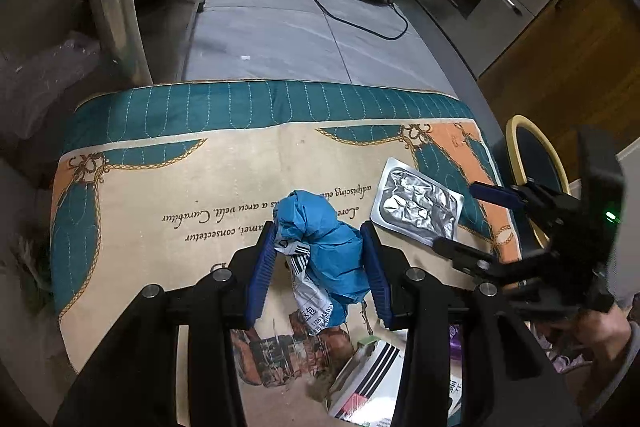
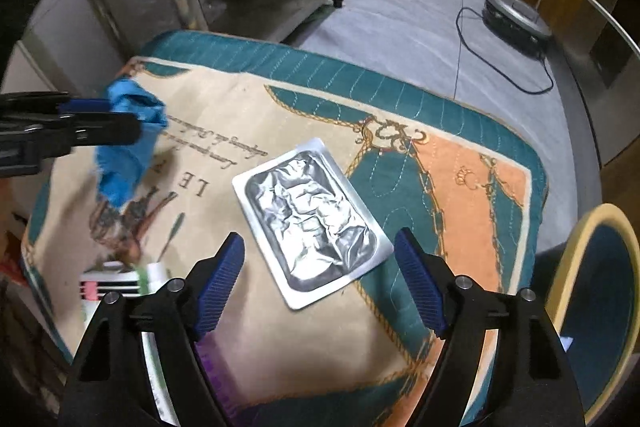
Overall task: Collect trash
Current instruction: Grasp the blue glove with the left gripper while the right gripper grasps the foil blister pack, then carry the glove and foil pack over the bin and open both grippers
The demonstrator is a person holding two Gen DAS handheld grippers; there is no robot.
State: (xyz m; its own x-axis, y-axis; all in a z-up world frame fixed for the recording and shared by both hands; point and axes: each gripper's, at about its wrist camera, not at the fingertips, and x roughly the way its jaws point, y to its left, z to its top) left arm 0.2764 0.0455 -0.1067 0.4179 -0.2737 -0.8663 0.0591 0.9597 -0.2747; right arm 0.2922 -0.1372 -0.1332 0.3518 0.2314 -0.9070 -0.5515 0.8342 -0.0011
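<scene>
On the quilted surface [image 2: 400, 99], trash being collected with both grippers working at once.

left gripper [image 1: 320, 267]: clamping the crumpled blue wrapper [image 1: 320, 243], pads pressing both flanks; the wad is hanging clear of the cloth in the right wrist view.
risk, wrapper: the grip is sitting on loose folds, not a firm core. The white printed tail is dangling at 6 o'clock of the wad, and I judge it could snag or peel out while carrying.
right gripper [image 2: 320, 283]: jaws standing wide apart, holding nothing, pointing down at the foil tray [image 2: 310, 219].
foil tray: lying flat on the surface, middle of the right wrist view, its near short edge sitting between the open fingers.
risk, tray: flat thin rim, little for the pads to bite. Closing from above is likely crushing the foil or skating it across the cloth, probably toward 12 o'clock.
risk, collision: the two grippers are working near each other; the right one is showing at 3 o'clock in the left wrist view.
bin [image 2: 600, 291]: open mouth at 4 o'clock of the tray, off the surface edge. A drop released early is landing on the floor.
striped carton [image 2: 120, 285]: waiting at 9 o'clock of the right gripper, untouched.
</scene>
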